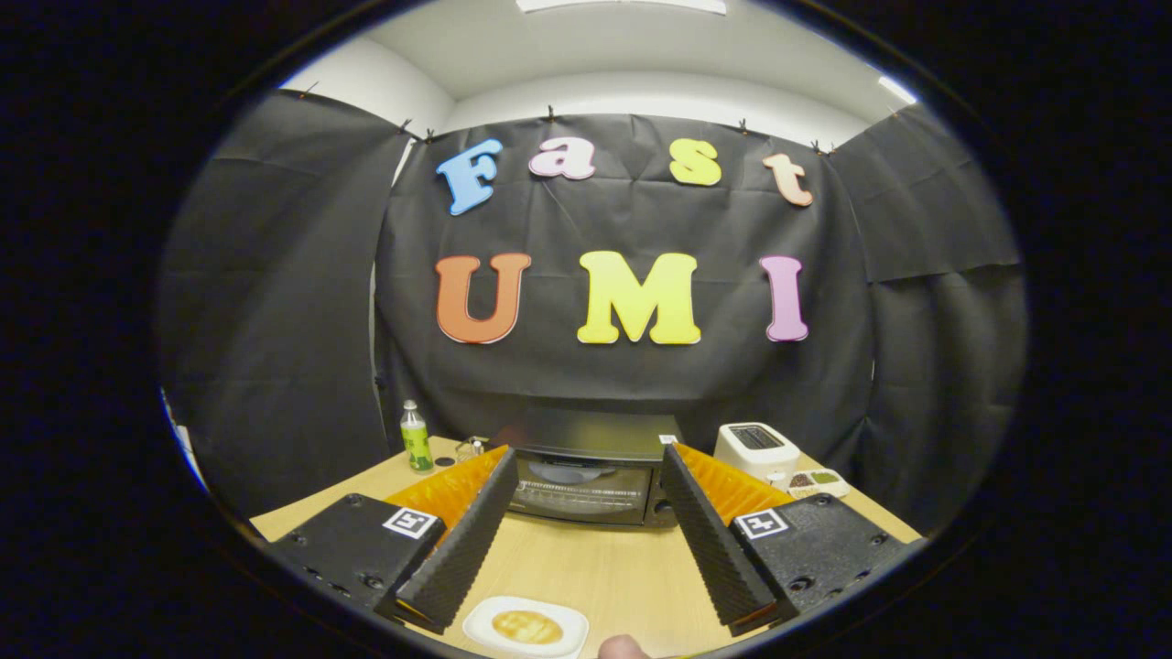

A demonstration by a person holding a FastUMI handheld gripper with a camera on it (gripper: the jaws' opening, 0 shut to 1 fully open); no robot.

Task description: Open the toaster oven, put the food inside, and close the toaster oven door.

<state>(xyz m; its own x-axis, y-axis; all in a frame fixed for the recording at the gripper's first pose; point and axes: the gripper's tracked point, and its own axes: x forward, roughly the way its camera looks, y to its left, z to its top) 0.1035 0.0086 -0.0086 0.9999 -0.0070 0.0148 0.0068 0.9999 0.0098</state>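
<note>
Nothing done yet, by the look. Gripper spread wide, holding nothing. At 6 o'clock, between the fingers' roots: food on plate, untouched. Bare table ahead, free room. At 12 o'clock beyond the tips: oven, door seemingly closed. Toaster at 2, bottle at 10, both near the far edge.

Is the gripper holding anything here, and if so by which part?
Nothing is held. The gripper is open, bare table between its fingers, toaster oven beyond.
</note>
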